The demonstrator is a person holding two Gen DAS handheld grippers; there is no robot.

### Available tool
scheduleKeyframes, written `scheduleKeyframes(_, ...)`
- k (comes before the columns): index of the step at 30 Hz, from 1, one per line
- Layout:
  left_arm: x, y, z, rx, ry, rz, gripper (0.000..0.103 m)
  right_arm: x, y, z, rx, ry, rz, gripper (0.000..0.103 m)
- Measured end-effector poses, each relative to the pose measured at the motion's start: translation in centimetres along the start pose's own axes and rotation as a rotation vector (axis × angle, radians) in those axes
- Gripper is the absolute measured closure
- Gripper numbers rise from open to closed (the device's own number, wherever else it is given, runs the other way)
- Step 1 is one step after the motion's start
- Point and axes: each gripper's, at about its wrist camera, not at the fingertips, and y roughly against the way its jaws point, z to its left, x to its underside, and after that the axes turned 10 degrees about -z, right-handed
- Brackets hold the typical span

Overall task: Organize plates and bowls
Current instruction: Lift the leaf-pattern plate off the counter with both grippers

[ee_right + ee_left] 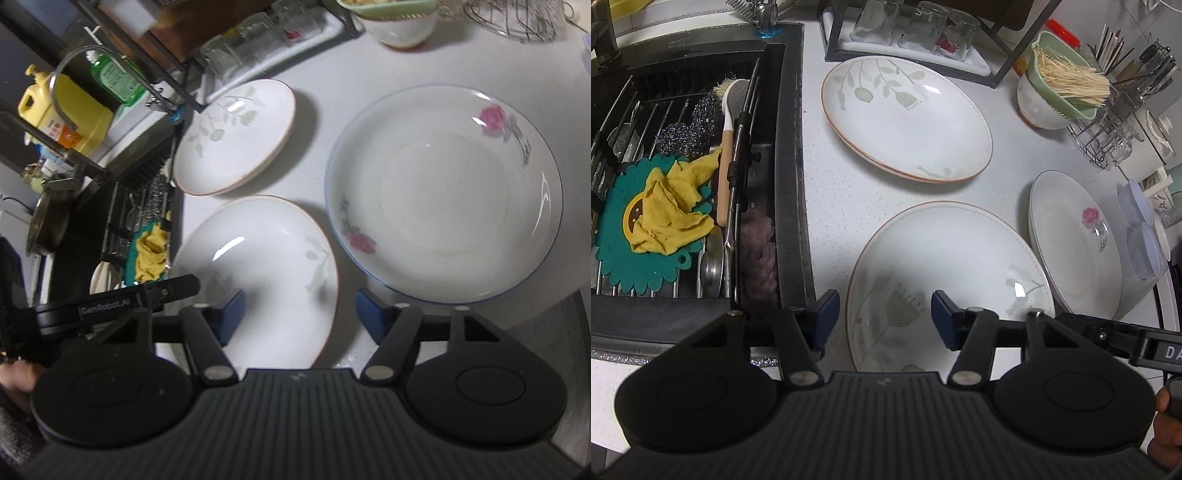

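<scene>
Left tool and right tool both stand open, jaws straddling opposite rims of the near leaf-pattern plate without visibly pressing it. This plate lies flat on the counter, between the sink and the rose plate. Treat it as glazed ceramic: rigid, fairly heavy, slippery, breakable. Grip the raised rim only. A matching leaf-pattern stack lies beyond.

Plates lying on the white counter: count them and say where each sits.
3. The far leaf-patterned white plate lies beside the sink, the near leaf-patterned white plate under the left gripper, the rose-patterned white plate right. Stacked plates may hide beneath.
</scene>
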Motion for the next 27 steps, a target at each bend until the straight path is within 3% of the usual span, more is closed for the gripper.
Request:
scheduleKeyframes(11, 0.3, -1.4, 0.5, 0.024, -0.031, -0.036, 0.049, 0.8, -2.3, -1.8, 0.035, -0.074, -0.001, 0.081)
scheduleKeyframes(18, 0.6, -2.2, 0.4, 0.064, -0.044, -0.025, 0.049, 1.2, -2.8, -1.5, 0.028, -0.075, -0.026, 0.084)
scheduleKeyframes(22, 0.3, -1.9, 1.1, 0.102, 0.003, -0.026, 0.049, 1.1, -2.9, -1.5, 0.029, -0.078, -0.019, 0.084)
scheduleKeyframes(27, -0.3, -1.5, 1.8, 0.098, 0.042, -0.020, 0.049, 1.3, -2.7, -1.3, 0.003, -0.093, 0.010, 0.083)
